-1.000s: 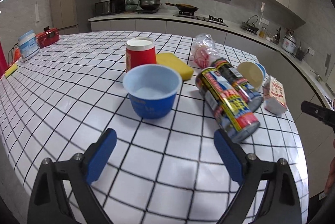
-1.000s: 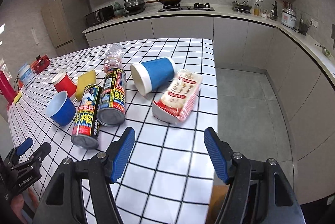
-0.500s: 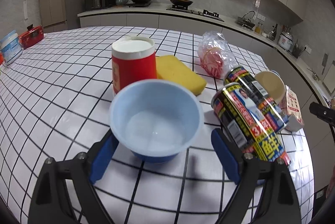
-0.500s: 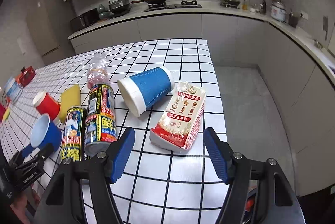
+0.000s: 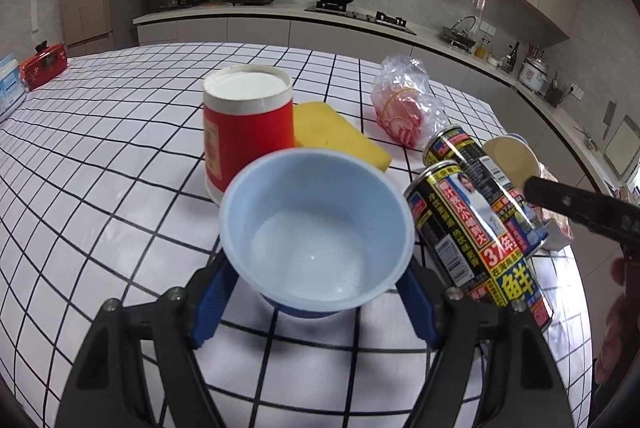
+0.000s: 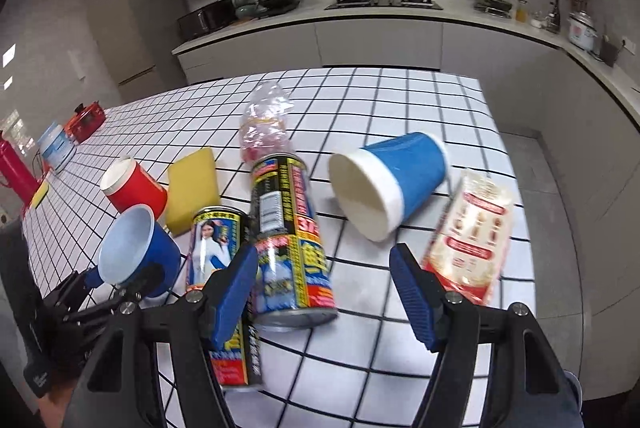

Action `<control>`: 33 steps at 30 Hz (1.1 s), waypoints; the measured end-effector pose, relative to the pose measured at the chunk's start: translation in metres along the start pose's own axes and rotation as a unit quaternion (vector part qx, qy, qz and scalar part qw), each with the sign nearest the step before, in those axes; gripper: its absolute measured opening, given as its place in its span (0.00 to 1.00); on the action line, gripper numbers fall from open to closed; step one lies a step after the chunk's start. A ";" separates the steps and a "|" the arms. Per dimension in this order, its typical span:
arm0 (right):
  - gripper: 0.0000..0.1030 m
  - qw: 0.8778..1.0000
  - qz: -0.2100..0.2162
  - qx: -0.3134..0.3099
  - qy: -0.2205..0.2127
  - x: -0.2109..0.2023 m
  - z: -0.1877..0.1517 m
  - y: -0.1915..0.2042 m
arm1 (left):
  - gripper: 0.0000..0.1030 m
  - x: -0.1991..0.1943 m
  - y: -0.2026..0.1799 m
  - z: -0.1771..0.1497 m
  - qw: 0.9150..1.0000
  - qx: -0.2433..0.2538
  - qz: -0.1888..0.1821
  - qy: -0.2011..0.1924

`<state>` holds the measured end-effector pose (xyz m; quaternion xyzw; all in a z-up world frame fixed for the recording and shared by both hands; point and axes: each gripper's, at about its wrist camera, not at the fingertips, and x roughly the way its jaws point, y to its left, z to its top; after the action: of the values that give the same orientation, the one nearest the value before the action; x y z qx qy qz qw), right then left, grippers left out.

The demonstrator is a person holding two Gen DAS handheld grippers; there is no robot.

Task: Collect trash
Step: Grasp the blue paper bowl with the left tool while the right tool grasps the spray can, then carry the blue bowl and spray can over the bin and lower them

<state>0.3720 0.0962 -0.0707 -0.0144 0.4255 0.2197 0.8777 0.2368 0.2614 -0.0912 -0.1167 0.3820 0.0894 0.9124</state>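
- The left gripper (image 5: 316, 292) reaches down over the white, black-gridded desk (image 5: 100, 155) with a small blue cup (image 5: 316, 228) standing upright between its blue pads.
- Its jaws are closing around the cup's lower wall; the cup's rim hides the contact, so I cannot tell whether the pads already press on it.
- The cup is empty, mouth up, near the front of the desk.
- Just behind it stands a red cup (image 5: 246, 123), upside down with its white base on top, and a yellow sponge (image 5: 340, 135) lies flat beside that cup.
- A crumpled clear plastic bottle (image 5: 404, 103) lies farther back.
- Two black and yellow cans (image 5: 472, 224) lie side by side on the desk, just right of the blue cup.
- In the right wrist view, the right gripper (image 6: 324, 292) hangs above the desk with its jaws released, nothing between the pads.
- Its left pad overlaps the two cans in the picture; whether it touches them cannot be told.
- A large blue paper cup (image 6: 388, 187) lies on its side beyond the jaws, its white-rimmed mouth facing the camera.
- A red and white carton (image 6: 472, 232) lies flat to the right of that cup, near the desk's edge; it is blurred.
- At the desk's far left corner sit a red appliance (image 6: 86, 115) and a white tub (image 6: 56, 143).
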 end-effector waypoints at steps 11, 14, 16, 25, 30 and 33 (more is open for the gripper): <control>0.63 0.995 0.055 0.035 0.069 0.055 0.011 -0.002 | 0.76 0.019 0.008 0.009 1.000 -0.003 -0.016 0.023; 0.62 0.994 0.061 0.035 0.084 0.067 0.009 0.000 | 0.75 0.024 0.009 0.012 0.999 -0.005 -0.024 0.030; 0.61 0.994 0.061 0.034 0.083 0.071 0.008 0.001 | 0.75 0.023 0.009 0.012 0.999 -0.007 -0.024 0.027; 0.54 0.996 0.062 0.025 0.052 0.053 0.002 0.011 | 0.75 -0.001 0.000 0.008 1.000 0.014 -0.001 -0.008; 0.54 0.998 0.057 0.013 0.029 0.031 0.003 0.015 | 0.75 -0.011 -0.004 0.005 1.000 0.014 0.001 -0.016; 0.54 0.998 0.053 0.005 0.020 0.016 0.001 0.015 | 0.75 -0.020 -0.007 0.004 1.000 0.012 -0.001 -0.022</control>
<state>0.3755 0.1155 -0.0796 0.0087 0.4440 0.2635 0.8563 0.2273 0.2542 -0.0734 -0.1039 0.3630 0.0860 0.9220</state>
